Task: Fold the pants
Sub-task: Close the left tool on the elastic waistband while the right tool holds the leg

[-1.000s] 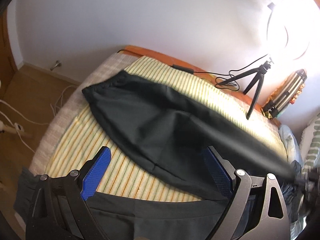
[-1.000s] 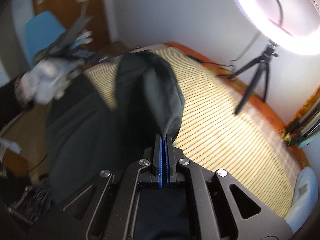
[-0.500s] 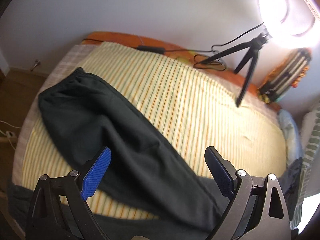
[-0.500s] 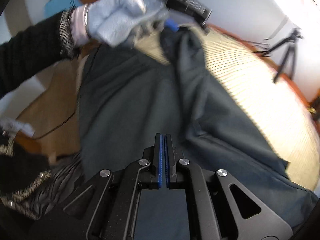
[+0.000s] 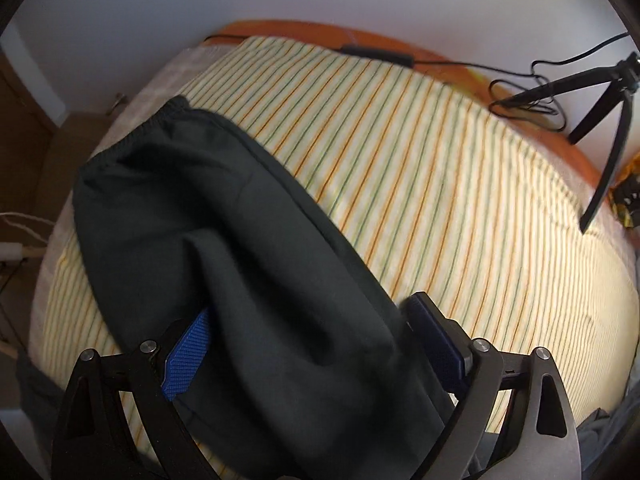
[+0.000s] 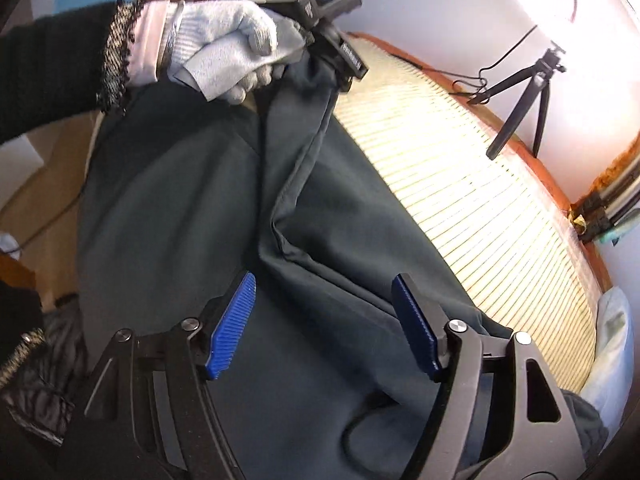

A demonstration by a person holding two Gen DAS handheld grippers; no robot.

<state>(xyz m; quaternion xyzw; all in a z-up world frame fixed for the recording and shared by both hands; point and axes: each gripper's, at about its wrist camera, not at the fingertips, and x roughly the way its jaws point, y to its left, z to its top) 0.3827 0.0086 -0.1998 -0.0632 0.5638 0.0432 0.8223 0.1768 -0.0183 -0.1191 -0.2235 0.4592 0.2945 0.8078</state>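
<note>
Dark pants [image 5: 224, 216] lie on a striped bed [image 5: 440, 168], waistband at the far left. My left gripper [image 5: 316, 344] is open, jaws wide, with a raised fold of the pants between and over them. In the right wrist view the pants [image 6: 192, 208] spread across the bed, a seam ridge running down the middle. My right gripper [image 6: 324, 328] is open just above the cloth. The left gripper [image 6: 332, 48], in a gloved hand [image 6: 224, 52], sits at the pants' far end.
A black tripod [image 5: 600, 120] and cables [image 5: 528, 96] stand at the bed's far right edge by the orange bed frame [image 5: 400, 44]. A bright ring light [image 6: 580, 20] is behind. Wooden floor [image 5: 68, 140] lies left of the bed.
My right gripper has opened and let go of the pants leg. My left gripper has dropped closer to the pants, and cloth now bulges between its jaws.
</note>
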